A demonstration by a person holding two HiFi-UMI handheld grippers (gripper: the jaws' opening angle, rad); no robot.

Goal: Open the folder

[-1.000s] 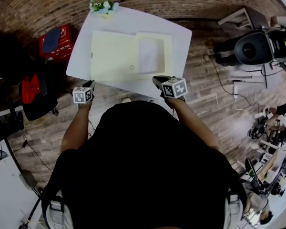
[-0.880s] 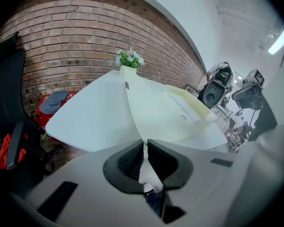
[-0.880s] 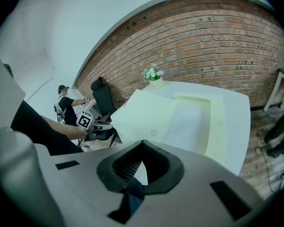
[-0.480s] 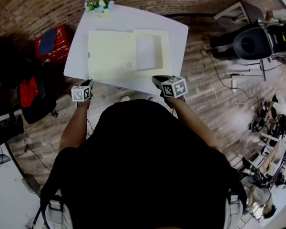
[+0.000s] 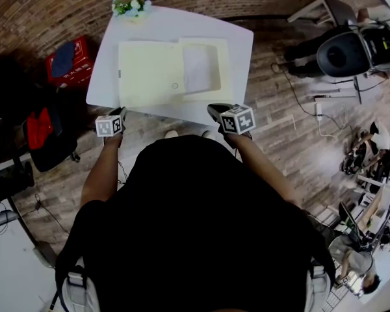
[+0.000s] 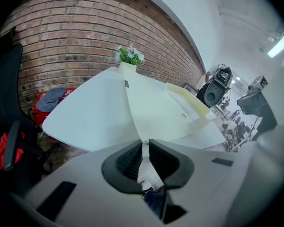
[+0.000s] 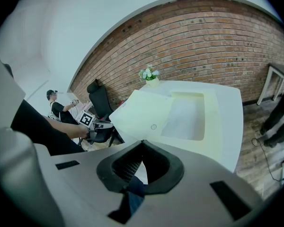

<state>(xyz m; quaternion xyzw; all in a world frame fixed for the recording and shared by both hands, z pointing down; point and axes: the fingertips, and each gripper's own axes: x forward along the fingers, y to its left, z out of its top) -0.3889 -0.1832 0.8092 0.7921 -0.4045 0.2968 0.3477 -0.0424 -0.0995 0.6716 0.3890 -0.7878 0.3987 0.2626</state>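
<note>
A pale yellow folder (image 5: 153, 73) lies open and flat on the white table (image 5: 240, 41), with a sheet of white paper (image 5: 200, 70) in its right half. In the left gripper view the folder (image 6: 151, 108) stretches away ahead of the jaws. My left gripper (image 5: 121, 113) hangs at the table's front edge, off the folder. Its jaws (image 6: 145, 145) are opening, a narrow gap shows and nothing is between them. My right gripper (image 5: 213, 110) is at the front edge near the folder's right corner. Its jaws (image 7: 142, 144) meet at the tips, holding nothing.
A small pot of flowers (image 5: 130, 6) stands at the table's far left corner. On the wooden floor to the left are a red box (image 5: 71, 58) and a dark chair (image 5: 45, 125) with red cloth. Black equipment (image 5: 344, 51) and cables lie to the right.
The table and folder sit a little higher and further left in the head view. Both grippers stay at the front edge and the folder lies open as before.
</note>
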